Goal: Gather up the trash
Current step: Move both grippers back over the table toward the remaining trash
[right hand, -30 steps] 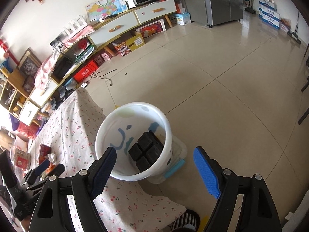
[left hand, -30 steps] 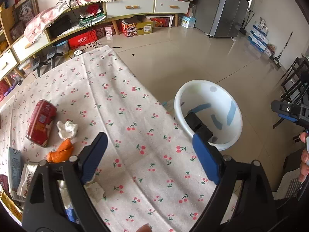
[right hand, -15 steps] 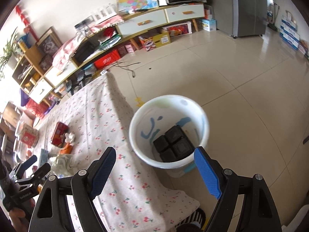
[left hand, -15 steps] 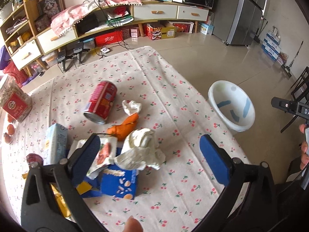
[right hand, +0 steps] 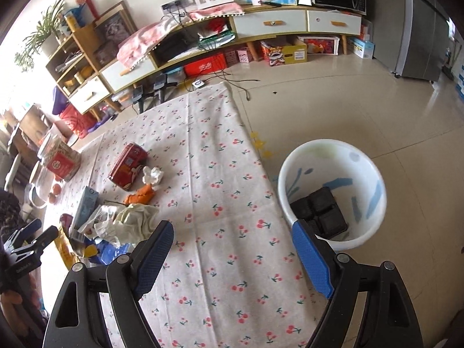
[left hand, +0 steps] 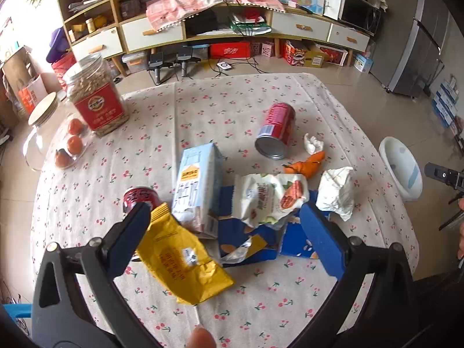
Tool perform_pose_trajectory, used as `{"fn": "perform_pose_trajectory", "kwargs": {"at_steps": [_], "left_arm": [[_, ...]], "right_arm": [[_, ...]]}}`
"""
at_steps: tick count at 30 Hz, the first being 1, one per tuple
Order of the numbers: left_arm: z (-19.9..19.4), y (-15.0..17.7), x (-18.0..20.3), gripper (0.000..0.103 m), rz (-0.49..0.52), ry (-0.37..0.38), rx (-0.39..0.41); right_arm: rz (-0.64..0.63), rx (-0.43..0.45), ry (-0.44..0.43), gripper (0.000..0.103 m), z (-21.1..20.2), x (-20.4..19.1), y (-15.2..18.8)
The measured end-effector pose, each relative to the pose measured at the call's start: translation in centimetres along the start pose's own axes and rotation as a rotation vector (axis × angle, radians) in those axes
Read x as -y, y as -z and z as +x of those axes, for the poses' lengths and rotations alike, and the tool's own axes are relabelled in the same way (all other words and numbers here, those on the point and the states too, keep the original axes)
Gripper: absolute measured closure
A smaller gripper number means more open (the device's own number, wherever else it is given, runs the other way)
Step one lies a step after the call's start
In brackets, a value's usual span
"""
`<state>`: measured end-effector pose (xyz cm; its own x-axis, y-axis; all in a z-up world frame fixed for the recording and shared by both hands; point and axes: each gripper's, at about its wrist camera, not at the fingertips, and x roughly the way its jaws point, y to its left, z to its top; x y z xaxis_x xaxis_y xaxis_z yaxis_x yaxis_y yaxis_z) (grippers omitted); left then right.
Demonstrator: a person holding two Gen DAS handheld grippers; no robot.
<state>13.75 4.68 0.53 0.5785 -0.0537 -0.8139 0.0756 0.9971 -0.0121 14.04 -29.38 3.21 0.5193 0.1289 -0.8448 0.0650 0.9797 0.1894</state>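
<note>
My left gripper hangs open and empty over a trash pile on the cherry-print tablecloth. Between and under its fingers lie a yellow packet, a pale blue carton, a white snack bag and a blue packet. Crumpled paper, orange peel, a tissue and a tipped red can lie beyond. My right gripper is open and empty above the cloth's right side. The white bin on the floor holds a black tray.
A glass jar with a red label and small oranges stand at the table's far left, a second red can by my left finger. Low cabinets and boxes line the far wall. The tiled floor surrounds the bin.
Both views have swung left, from the bin toward the table. The trash pile now lies under my left gripper, and its jaws stand a little wider. The right gripper stays open.
</note>
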Motion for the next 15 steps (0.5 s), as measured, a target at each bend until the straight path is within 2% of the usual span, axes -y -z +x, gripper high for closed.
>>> {"fn": "perform_pose_trajectory", "kwargs": {"at_steps": [8, 12, 15], "left_arm": [[1.5, 2.0, -6.2, 0.001, -0.167, 0.036, -0.084], [1.7, 3.1, -7.4, 0.001, -0.233, 0.065, -0.111], [2.1, 4.3, -7.3, 0.001, -0.239, 0.109, -0.148]], "right_arm": [[-0.058, -0.046, 0.000, 0.018, 2.5, -4.0, 0.3], [-0.077, -0.061, -0.001, 0.018, 3.3, -5.4, 0.2], [-0.094, -0.069, -0.007, 0.018, 3.9, -6.6, 0.1]]}}
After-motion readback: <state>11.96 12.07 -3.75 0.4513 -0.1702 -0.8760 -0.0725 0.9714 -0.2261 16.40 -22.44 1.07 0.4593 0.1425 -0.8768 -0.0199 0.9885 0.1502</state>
